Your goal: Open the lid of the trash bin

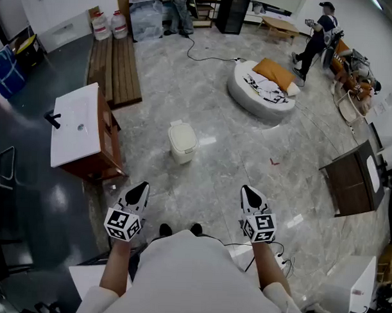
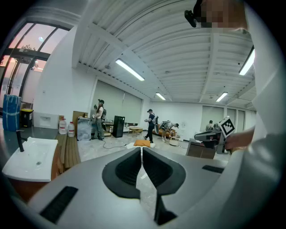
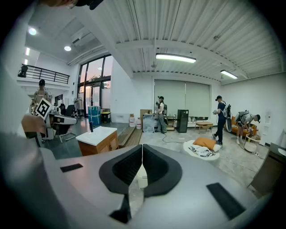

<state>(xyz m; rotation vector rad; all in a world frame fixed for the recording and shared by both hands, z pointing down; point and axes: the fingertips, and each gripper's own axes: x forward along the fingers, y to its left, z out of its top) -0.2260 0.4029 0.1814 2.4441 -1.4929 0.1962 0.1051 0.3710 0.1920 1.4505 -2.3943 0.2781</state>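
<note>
Head view, bin: The trash bin (image 1: 182, 143) is standing on the marble floor (image 1: 214, 179), far from both grippers and a little left of centre. Its lid (image 1: 180, 127) is lying shut, and a washstand (image 1: 74, 124) is sitting off to its left.
Head view, doing it well: The approach looks like the step in hand. Whichever gripper is going for the lid is probably needing to come in low at the near edge, parting its jaws first and then lifting in an arc about the hinge so the light bin is not tipping.
Head view, arms: Both forearms are reaching forward side by side. The left gripper (image 1: 142, 185) and right gripper (image 1: 247, 189) are pointing away from the body, well apart from the bin.
Left gripper view, jaws: They are pressing together tip to tip and gripping nothing. Only the room is showing beyond them.
Right gripper view, jaws: They are likewise meeting with nothing between them. A pale shape is peeking low through the slit, possibly the bin, though I cannot tell.
</note>
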